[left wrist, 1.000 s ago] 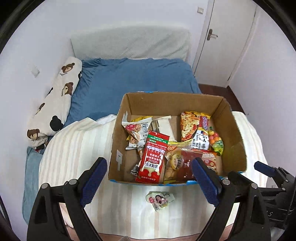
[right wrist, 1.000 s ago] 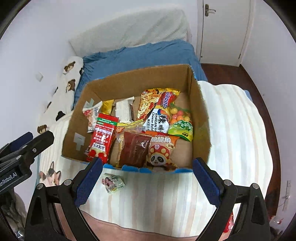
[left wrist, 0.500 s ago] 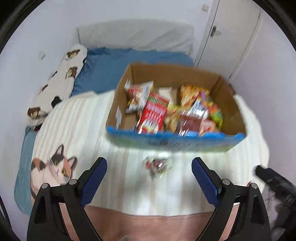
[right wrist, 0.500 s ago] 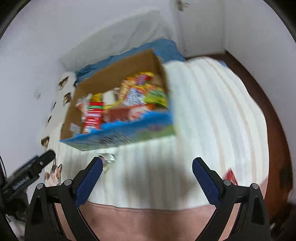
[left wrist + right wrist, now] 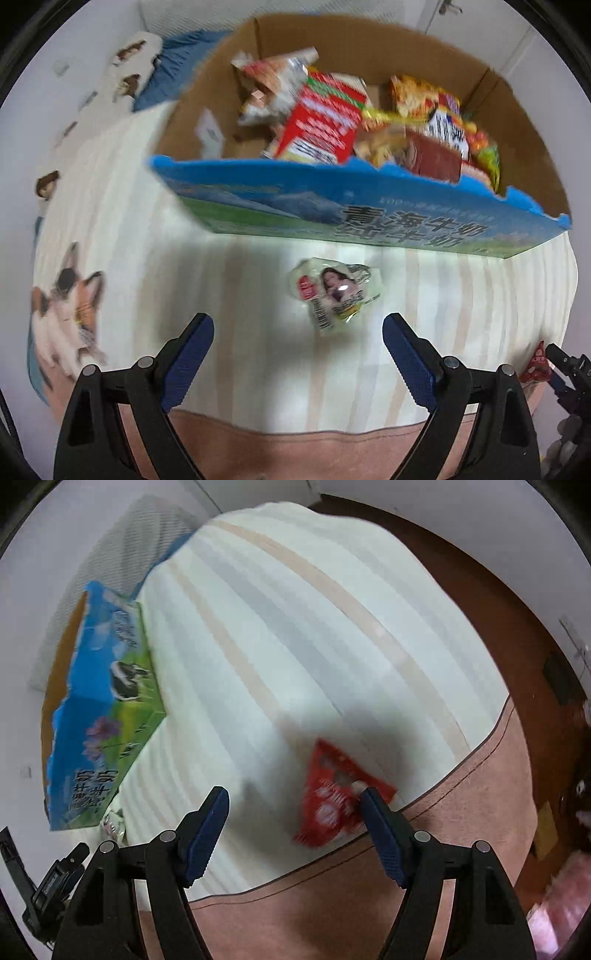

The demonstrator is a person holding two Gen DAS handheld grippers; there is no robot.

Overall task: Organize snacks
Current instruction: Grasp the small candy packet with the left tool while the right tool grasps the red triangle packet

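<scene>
A cardboard box (image 5: 354, 218) with a blue and green printed front stands on the striped bed cover and holds several snack packets (image 5: 321, 122). A small pale snack packet (image 5: 334, 290) lies on the cover just in front of the box. My left gripper (image 5: 298, 334) is open, just short of this packet and a little left of it. A red snack packet (image 5: 334, 797) lies near the bed's front right edge. My right gripper (image 5: 293, 801) is open, with its right finger (image 5: 380, 823) over the red packet's right side. The box also shows at the left in the right wrist view (image 5: 107, 709).
The striped cream cover (image 5: 295, 627) has a pink border (image 5: 369, 893) at the bed's edge. A cat print (image 5: 66, 314) is on the cover at the left. A bear-print pillow (image 5: 125, 70) lies at the far left. Brown floor (image 5: 517, 627) lies to the right.
Both grippers have dropped toward the bed. The left one closed in on the pale packet. The right one swung right, away from the box, to the red packet.
</scene>
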